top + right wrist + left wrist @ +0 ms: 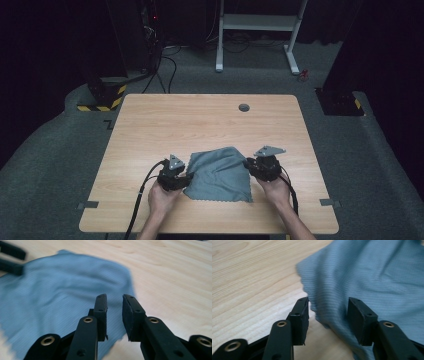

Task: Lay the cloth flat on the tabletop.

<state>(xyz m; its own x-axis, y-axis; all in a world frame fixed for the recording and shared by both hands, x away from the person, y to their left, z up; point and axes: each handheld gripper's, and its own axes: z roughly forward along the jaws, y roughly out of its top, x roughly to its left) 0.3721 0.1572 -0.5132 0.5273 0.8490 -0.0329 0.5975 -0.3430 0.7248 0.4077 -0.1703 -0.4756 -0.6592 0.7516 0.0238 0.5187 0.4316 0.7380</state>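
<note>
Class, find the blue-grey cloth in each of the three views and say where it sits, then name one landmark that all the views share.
High view: cloth lies near the table's front edge, between the two grippers.
Left gripper view: cloth at upper right, reaching down between the jaws.
Right gripper view: cloth at left and centre, behind the jaws.
Shared landmark: the wooden table.

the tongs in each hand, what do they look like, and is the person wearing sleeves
Both the left tongs and the right tongs are black, each topped by a grey three-cornered plate and trailing a black cable. Close up, the jaws are flat black blocks on arms with brass-coloured rivets. The forearms are bare, with no sleeves in view.
</note>
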